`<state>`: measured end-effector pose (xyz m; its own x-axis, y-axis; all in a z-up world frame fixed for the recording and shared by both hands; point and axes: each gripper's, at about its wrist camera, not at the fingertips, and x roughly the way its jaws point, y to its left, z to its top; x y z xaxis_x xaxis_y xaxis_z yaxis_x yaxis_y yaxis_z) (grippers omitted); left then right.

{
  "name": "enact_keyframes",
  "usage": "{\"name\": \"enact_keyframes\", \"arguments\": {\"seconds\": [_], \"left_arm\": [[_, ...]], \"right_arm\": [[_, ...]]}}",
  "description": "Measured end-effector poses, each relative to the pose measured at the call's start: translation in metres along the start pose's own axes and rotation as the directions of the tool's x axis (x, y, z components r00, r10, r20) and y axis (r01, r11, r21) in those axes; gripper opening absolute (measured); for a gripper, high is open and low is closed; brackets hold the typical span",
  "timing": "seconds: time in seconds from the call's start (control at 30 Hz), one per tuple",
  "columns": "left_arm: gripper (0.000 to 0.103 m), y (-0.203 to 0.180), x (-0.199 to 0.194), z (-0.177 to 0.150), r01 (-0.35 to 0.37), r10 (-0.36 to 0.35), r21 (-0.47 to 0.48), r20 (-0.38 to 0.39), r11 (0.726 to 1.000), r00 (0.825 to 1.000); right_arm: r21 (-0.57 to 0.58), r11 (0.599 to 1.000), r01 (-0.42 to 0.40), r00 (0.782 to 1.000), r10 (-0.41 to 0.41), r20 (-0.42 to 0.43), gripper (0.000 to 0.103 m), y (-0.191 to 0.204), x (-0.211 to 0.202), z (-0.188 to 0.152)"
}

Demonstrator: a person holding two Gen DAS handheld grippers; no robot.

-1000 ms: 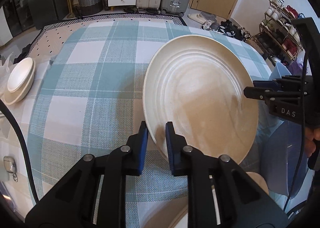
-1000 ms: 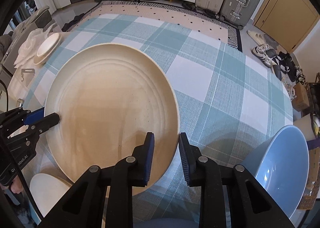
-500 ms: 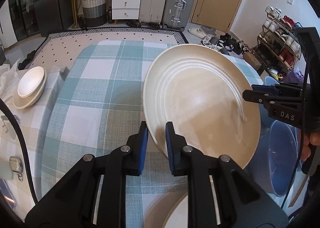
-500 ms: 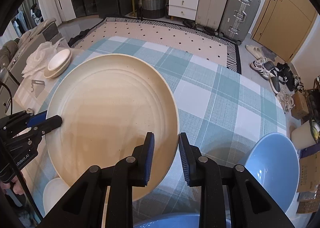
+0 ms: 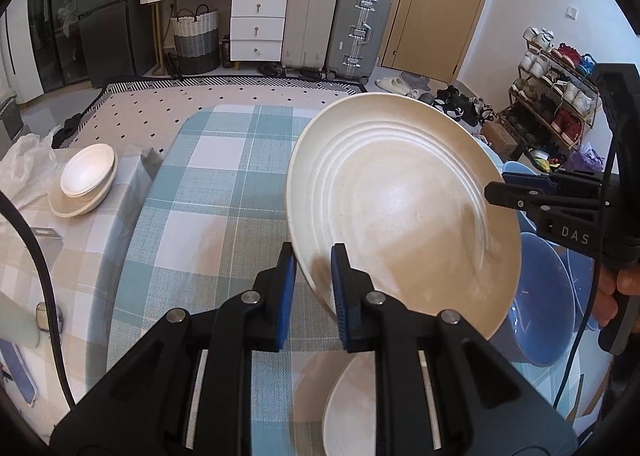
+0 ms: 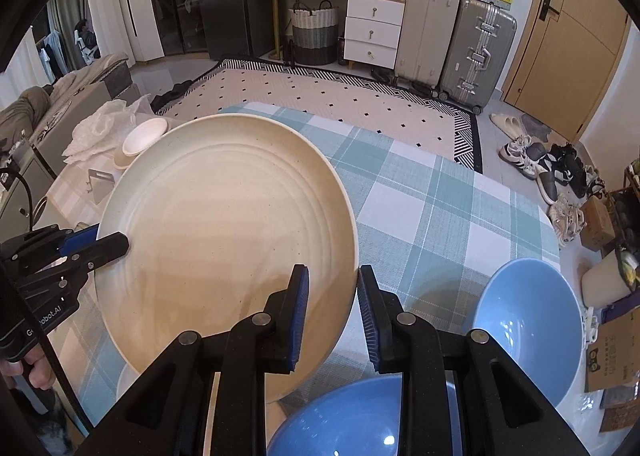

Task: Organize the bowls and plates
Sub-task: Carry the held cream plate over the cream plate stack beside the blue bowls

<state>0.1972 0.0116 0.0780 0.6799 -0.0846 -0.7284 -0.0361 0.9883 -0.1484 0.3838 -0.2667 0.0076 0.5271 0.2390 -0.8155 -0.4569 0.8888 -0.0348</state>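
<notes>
Big cream plate [image 5: 404,215] held off the table between both grippers, tilted, ridged inner face toward the cams. Left gripper [image 5: 313,270] clamped on plate's near-left rim, blue pads [image 5: 287,288] pressing both faces, jaws narrow. Right gripper [image 6: 332,292] clamped on opposite rim, also narrow, rim between its blue pads [image 6: 301,308]. In left wrist view, right gripper seen at far right edge of plate w/ part of a hand [image 5: 624,288] on its grip; in right wrist view, left gripper at lower left, fingers [image 6: 38,372] around handle.

Below plate: table w/ teal-white check cloth [image 5: 208,183]. Stack of small white bowls [image 5: 86,177] on a side surface w/ beige check cloth, well apart from plate, left. Crumpled plastic bag [image 6: 104,127] just beside that stack. Two light-blue bowls in right wrist view: one [image 6: 528,328] at right table edge, one [image 6: 352,420] near bottom, partly hidden by gripper body. Another cream dish [image 5: 352,404] low in left wrist view, under gripper, only part visible.

Bkgd: suitcases [image 6: 476,51], white drawer unit [image 5: 258,31], woven basket [image 5: 196,39], shoe rack [image 5: 556,103].
</notes>
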Motion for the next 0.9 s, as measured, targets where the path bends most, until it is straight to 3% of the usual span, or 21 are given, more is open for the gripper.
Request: {"name": "enact_keyframes", "arguments": {"seconds": [0.47, 0.9], "left_arm": [[0.015, -0.005, -0.063, -0.040, -0.011, 0.010, 0.017, 0.048, 1.000, 0.999], [0.015, -0.006, -0.085, -0.072, -0.010, 0.008, 0.034, 0.064, 0.999, 0.998]], "right_arm": [[-0.007, 1.000, -0.003, 0.999, 0.003, 0.049, 0.026, 0.030, -0.043, -0.033], [-0.004, 1.000, -0.008, 0.998, 0.008, 0.067, 0.026, 0.048, -0.059, -0.068]]}}
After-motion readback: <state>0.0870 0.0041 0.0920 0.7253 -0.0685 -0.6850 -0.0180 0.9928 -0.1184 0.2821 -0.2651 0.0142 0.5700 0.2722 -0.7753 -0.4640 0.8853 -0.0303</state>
